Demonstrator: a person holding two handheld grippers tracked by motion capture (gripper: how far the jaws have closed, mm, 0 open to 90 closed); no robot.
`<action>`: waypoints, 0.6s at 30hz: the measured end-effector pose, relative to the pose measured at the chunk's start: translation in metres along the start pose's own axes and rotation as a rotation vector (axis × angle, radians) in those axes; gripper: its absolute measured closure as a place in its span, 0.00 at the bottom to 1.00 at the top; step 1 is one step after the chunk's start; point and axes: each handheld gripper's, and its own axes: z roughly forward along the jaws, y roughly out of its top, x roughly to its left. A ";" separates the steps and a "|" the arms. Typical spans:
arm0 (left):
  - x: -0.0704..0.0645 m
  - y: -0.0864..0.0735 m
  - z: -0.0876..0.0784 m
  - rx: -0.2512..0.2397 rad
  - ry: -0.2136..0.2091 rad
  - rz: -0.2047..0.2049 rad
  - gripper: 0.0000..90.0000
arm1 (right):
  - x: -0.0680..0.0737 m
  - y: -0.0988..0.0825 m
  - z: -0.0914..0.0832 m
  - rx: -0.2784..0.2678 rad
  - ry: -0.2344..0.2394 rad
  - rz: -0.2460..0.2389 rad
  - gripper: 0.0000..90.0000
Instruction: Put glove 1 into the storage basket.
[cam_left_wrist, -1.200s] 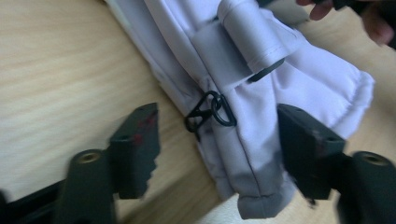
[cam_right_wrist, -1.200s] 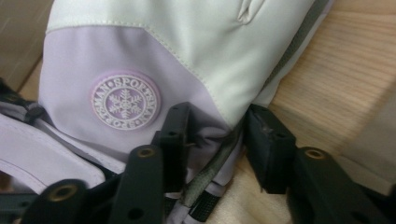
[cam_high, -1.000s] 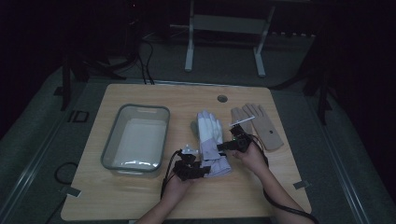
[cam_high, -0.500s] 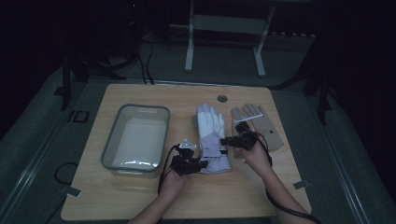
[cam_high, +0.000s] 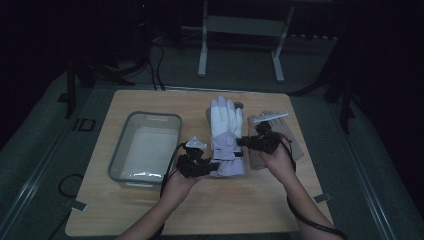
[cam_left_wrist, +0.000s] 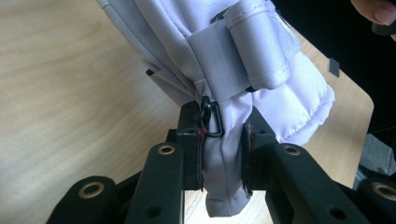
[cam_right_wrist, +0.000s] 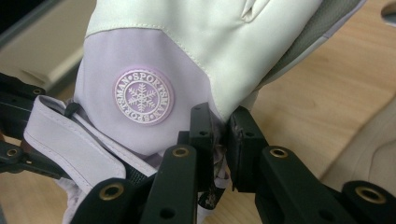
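A lilac and white ski glove (cam_high: 225, 135) is lying on the wooden table (cam_high: 125, 210), fingers pointing far, between a clear plastic bin (cam_high: 145, 150) on the left and a tan glove (cam_high: 290, 142) on the right. The left gripper (cam_high: 202, 165) is pinching the glove's near cuff edge (cam_left_wrist: 224, 182) between its jaws. The right gripper (cam_high: 247, 142) is clamping the glove's right side, near the snowflake badge (cam_right_wrist: 143, 96).

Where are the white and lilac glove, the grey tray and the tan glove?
white and lilac glove (cam_high: 221, 127), high view, on its white back.
grey tray (cam_high: 120, 155), high view, on its left rim.
tan glove (cam_high: 295, 145), high view, on its right edge.
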 end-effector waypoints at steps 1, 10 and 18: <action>0.001 0.002 -0.003 0.000 0.000 0.006 0.82 | 0.002 0.003 -0.002 -0.005 0.000 -0.002 0.91; 0.006 0.015 -0.032 0.009 0.027 0.053 0.82 | 0.020 0.024 -0.010 -0.042 0.015 -0.054 0.91; 0.022 0.013 -0.058 0.001 0.028 0.052 0.82 | 0.043 0.044 0.000 -0.045 0.015 -0.113 0.91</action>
